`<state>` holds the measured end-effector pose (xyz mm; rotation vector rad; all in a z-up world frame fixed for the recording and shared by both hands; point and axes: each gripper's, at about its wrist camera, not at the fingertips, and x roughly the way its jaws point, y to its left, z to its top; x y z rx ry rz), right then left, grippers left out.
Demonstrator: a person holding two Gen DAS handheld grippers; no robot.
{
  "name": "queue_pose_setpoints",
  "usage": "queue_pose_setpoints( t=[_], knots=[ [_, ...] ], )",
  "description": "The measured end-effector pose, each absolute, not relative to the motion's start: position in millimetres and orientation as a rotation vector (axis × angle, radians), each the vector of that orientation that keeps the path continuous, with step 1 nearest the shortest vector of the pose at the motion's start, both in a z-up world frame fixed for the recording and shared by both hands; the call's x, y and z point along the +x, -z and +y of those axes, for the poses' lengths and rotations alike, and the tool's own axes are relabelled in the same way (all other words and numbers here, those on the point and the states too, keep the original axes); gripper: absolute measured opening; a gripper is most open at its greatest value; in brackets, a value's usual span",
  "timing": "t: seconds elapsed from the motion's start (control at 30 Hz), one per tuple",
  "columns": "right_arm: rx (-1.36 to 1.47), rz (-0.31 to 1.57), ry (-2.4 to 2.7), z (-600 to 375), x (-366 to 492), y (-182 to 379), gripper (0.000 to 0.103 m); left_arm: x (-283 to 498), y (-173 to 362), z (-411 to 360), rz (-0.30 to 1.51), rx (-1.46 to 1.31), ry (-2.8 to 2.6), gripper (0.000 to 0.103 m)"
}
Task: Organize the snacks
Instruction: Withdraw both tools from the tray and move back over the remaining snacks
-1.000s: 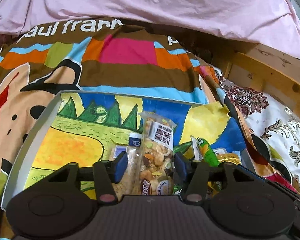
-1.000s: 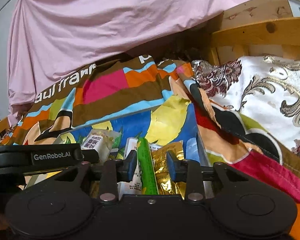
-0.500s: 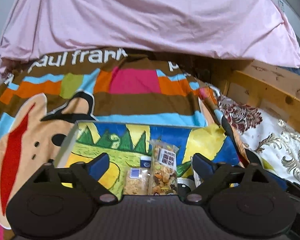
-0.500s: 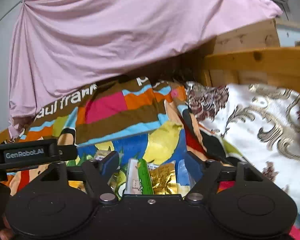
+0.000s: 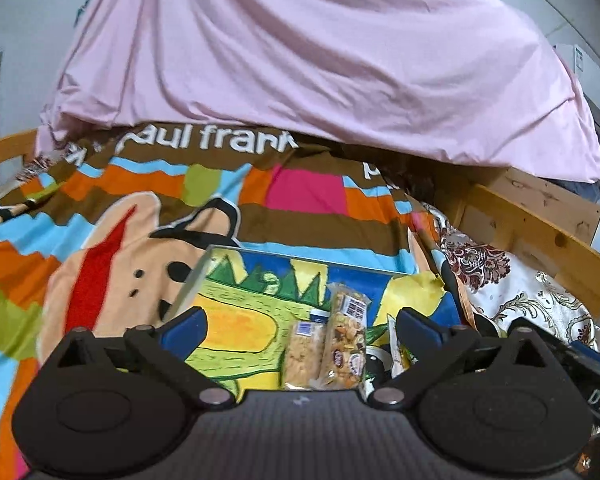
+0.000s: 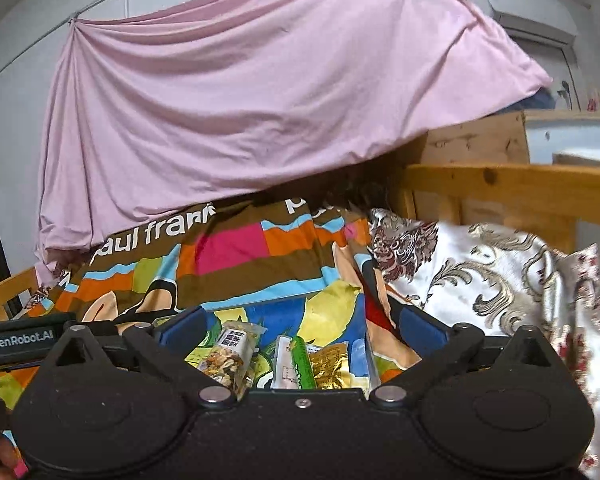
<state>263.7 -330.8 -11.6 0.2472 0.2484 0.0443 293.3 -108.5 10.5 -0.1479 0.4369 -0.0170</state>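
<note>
Your left tongs (image 5: 302,326) stood spread wide, having just been opening, pads clear of everything; nothing was held. Below and ahead, between the blue pads, lay the mixed-nut packet (image 5: 346,336) and, touching its left side, a pale cereal bar (image 5: 302,354), both flat in the painted tray (image 5: 204,272).

Your right tongs (image 6: 300,330) were likewise spread wide after just opening, and empty. Under them lay the green snack stick (image 6: 302,364) on a white wrapper (image 6: 284,364), with the gold foil packet (image 6: 332,364) just to its right; the nut packet lay to their left.

The tray sat on a bed, on the striped blanket (image 5: 308,192) printed "paul frank". A pink sheet (image 6: 260,100) hung from a cord behind it. To the right: floral white bedding (image 6: 480,276) and a wooden bed rail (image 6: 512,184). An air conditioner (image 6: 516,4) was mounted high on the wall.

The other gripper's black body (image 6: 20,340), marked "GenRobot.AI", crowded the left edge of the right wrist view. No obstruction lay over the snacks.
</note>
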Motion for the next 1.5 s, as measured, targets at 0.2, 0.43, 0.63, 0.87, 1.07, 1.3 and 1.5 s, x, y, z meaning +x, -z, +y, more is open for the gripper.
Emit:
queue_pose_setpoints(
  t=[0.2,0.43,0.63,0.87,1.07,1.3,1.5],
  knots=[
    [0.204,0.227,-0.041,-324,233,2,0.102,263,-20,-99,0.416,-0.127,0.022,0.103],
    [0.169,0.206,-0.045,-314,194,-3,0.102,223,-21,-93,0.393,-0.083,0.039,0.103],
    [0.138,0.219,-0.050,-303,165,-2,0.102,188,-17,-84,0.385,-0.066,0.045,0.103],
    [0.124,0.262,-0.081,-294,140,9,0.102,163,-13,-68,0.389,-0.072,0.020,0.103],
    [0.145,0.321,-0.075,-293,125,18,0.102,149,-4,-56,0.425,-0.077,0.002,0.103],
    [0.143,0.373,-0.068,-290,114,26,0.102,137,7,-48,0.457,-0.068,0.000,0.103],
    [0.109,0.416,-0.081,-280,114,33,0.102,135,15,-41,0.481,-0.067,-0.002,0.103]
  ],
)
